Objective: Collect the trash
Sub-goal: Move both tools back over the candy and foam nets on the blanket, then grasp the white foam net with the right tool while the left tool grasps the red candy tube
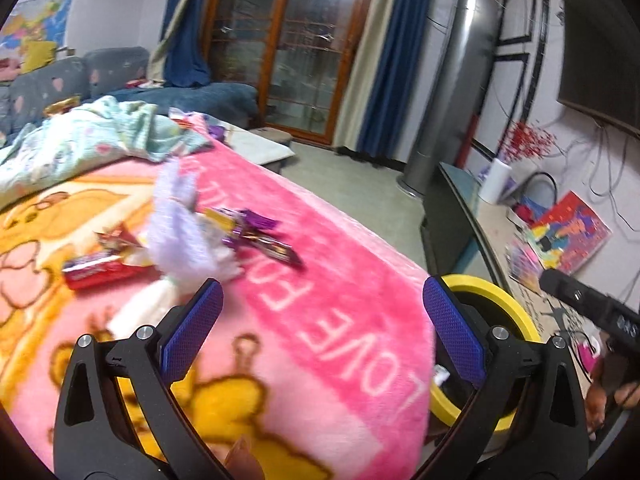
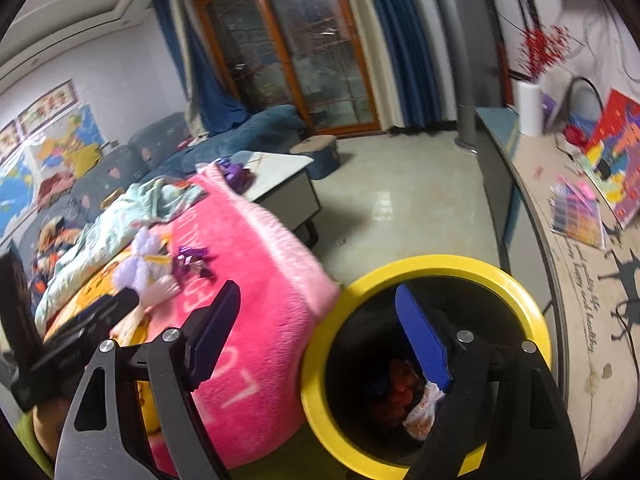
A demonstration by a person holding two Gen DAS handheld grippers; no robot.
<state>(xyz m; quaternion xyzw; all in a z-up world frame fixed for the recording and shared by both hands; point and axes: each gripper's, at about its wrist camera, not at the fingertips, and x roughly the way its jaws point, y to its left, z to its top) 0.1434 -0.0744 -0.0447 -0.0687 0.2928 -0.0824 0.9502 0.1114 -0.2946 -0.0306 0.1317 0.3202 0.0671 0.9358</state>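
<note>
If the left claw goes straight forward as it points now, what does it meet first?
Probably the pink blanket itself. The left claw is open and empty; the purple wrappers lie left of its line. Depth is uncertain.

- A pink blanket (image 1: pixel 320 264) with yellow cartoon figures fills the lower left of the frame.
- A crumpled mint quilt (image 1: pixel 80 140) lies at its far end, left of centre.
- Blue curtains (image 1: pixel 394 60) flank a wood-framed glass door (image 1: pixel 288 40), upper centre.
- A silver tower fan (image 1: pixel 452 92) stands upper right.
- A white paper roll (image 2: pixel 530 108) sits on the right-hand counter (image 2: pixel 568 264).
</note>
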